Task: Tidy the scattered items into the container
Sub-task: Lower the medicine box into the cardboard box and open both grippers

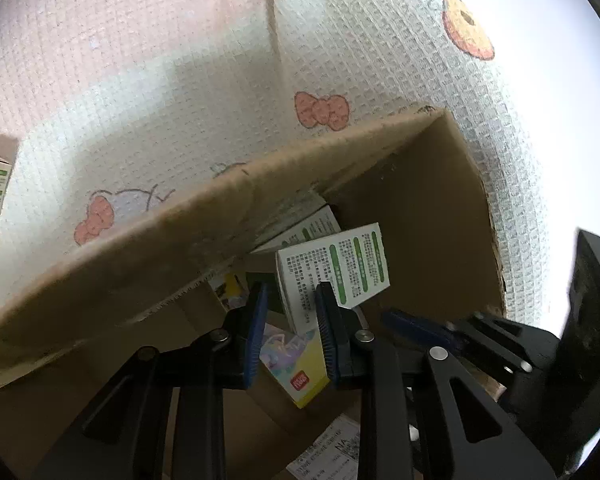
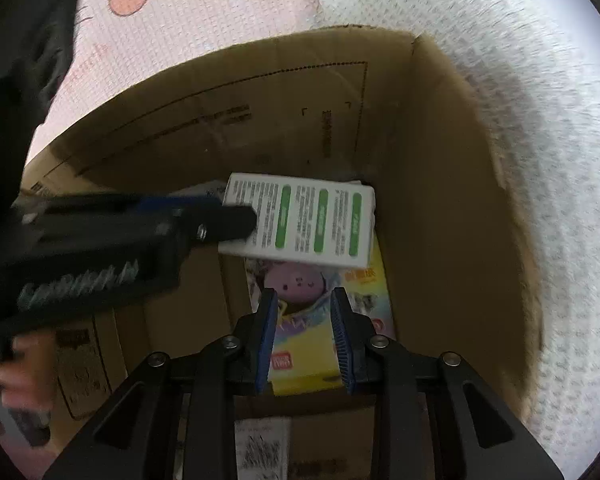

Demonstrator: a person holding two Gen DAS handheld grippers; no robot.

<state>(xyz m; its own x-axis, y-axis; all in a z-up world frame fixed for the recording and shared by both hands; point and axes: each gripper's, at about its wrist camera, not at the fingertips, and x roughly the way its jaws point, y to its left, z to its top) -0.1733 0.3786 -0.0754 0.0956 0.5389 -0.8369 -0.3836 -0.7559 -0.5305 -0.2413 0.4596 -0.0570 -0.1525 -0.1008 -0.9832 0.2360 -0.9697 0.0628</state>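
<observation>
Nearest, right gripper [image 2: 305, 334]: jaws narrow, astride yellow cartoon-printed carton [image 2: 320, 320] in brown cardboard box [image 2: 440, 160]; contact unclear. Beyond, left gripper [image 1: 292, 320]: narrow, pinching white green-labelled carton [image 1: 336, 272]. Probably light, stiff, crushable; best gripped across flat faces.

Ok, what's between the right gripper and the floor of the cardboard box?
The yellow box, lying flat in the cardboard box just beyond the right gripper; the right wrist view shows it.
</observation>
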